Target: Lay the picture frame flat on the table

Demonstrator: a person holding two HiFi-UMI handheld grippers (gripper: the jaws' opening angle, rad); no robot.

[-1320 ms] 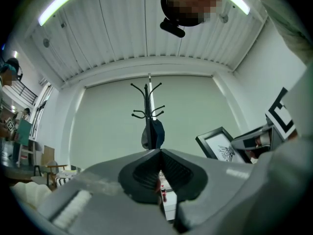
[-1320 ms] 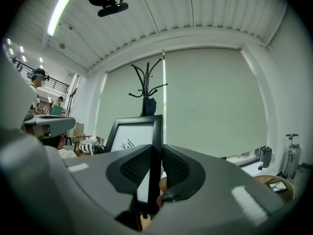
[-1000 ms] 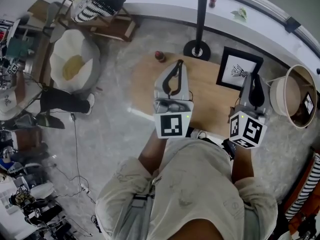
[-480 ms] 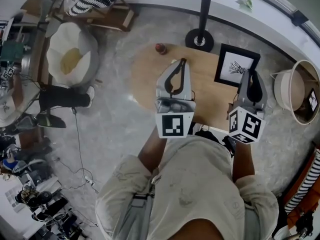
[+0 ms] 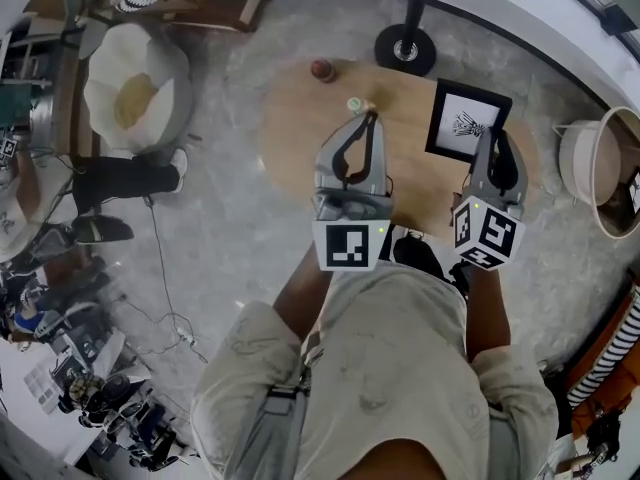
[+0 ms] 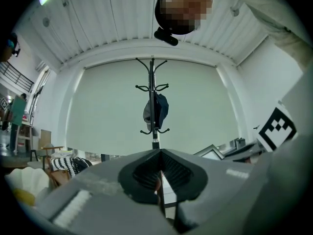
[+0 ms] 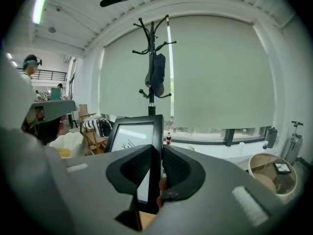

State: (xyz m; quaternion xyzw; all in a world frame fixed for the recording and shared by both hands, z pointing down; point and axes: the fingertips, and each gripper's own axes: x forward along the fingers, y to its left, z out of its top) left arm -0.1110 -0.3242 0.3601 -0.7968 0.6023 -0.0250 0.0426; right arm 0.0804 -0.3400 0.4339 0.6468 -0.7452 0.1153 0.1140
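Here, R gripper [image 7: 156,150] grasps right edge of black-bordered picture frame w/ white print [image 7: 132,133]; frame upright on round wooden tabletop [image 5: 300,138]; L gripper [image 6: 159,153] clenched, empty; tipping and laying flat remain.

Beyond the table [image 5: 295,143] rises a coat stand [image 5: 408,40].

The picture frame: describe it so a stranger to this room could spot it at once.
Start at the wooden table before the person. At its right end, gripped by the right gripper, stands the picture frame. It is the only black rectangle there, framing white paper with a dark sketch.
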